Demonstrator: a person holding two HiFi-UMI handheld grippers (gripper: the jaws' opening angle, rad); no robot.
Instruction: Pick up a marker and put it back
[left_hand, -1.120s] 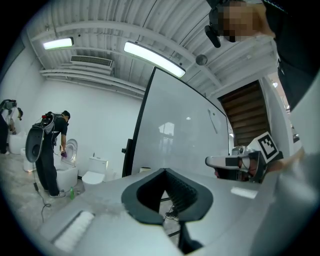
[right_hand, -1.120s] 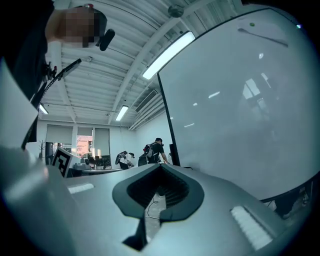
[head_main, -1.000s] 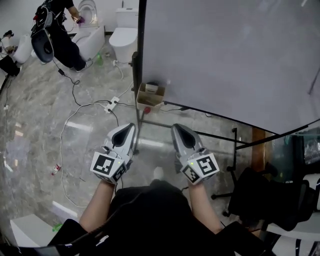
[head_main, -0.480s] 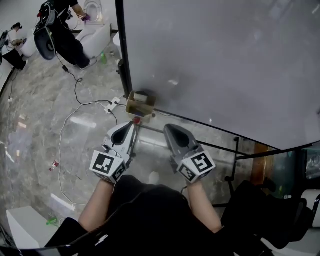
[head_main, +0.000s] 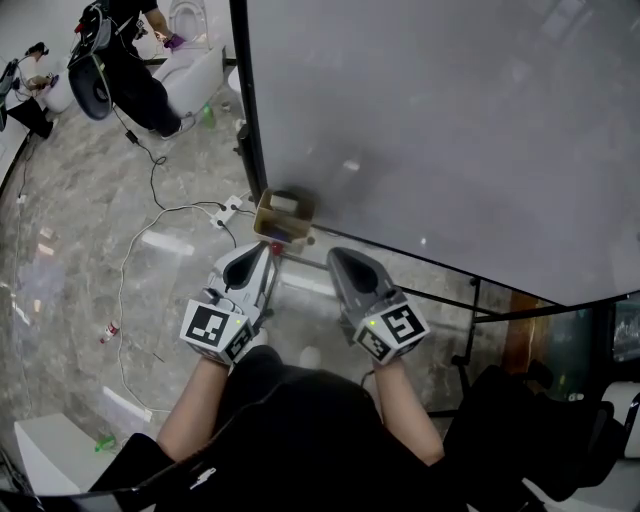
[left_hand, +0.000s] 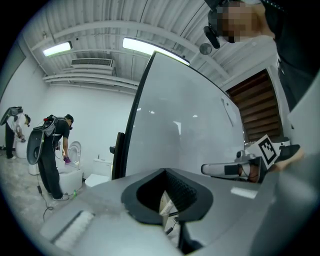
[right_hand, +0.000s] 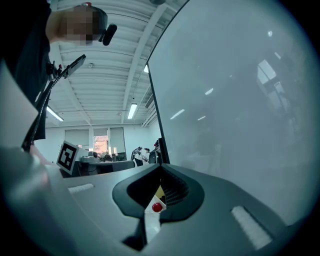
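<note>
A small cardboard box (head_main: 283, 222) hangs at the lower left corner of the big whiteboard (head_main: 450, 130). My left gripper (head_main: 262, 252) points level at it from just below, jaws shut and empty. The right gripper (head_main: 341, 260) is beside it, a little right of the box, and its jaws also look shut with nothing in them. In the right gripper view a red marker cap (right_hand: 157, 207) and the box (right_hand: 159, 194) show through the notch of the jaws. In the left gripper view, the box (left_hand: 165, 204) is just ahead of my left gripper (left_hand: 172, 220). No marker is held.
The whiteboard's black frame (head_main: 250, 120) and stand legs (head_main: 470, 300) run across the marble floor. Cables (head_main: 150, 215) and a power strip (head_main: 225, 208) lie at left. A person (head_main: 120, 70) works by toilets at the back left. A black chair (head_main: 540, 400) stands at right.
Both grippers have moved forward toward the box, and the whiteboard now fills more of the head view. The red cap seen by the left tip half a second ago is hidden there now.
</note>
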